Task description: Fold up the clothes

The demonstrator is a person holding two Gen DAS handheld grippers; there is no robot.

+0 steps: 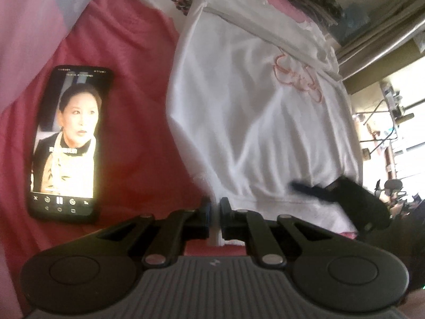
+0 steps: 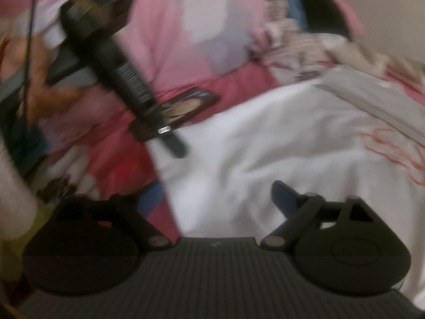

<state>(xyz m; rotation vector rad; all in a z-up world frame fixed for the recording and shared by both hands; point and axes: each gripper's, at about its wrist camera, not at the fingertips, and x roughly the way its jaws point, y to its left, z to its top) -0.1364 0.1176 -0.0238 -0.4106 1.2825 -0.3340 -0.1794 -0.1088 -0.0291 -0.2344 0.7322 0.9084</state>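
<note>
Left tongs (image 1: 215,212) clenched on near hem of white shirt (image 1: 252,119), which lies flat on the red bedsheet (image 1: 127,53). Right tongs (image 2: 215,196) spread wide over shirt's near edge (blurred). Phone (image 1: 66,143) just left of shirt, screen lit.

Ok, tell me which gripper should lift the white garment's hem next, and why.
Left. The left gripper is already shut on the hem of the white garment, beside the phone. The right gripper is open, above the cloth, holding nothing.
</note>
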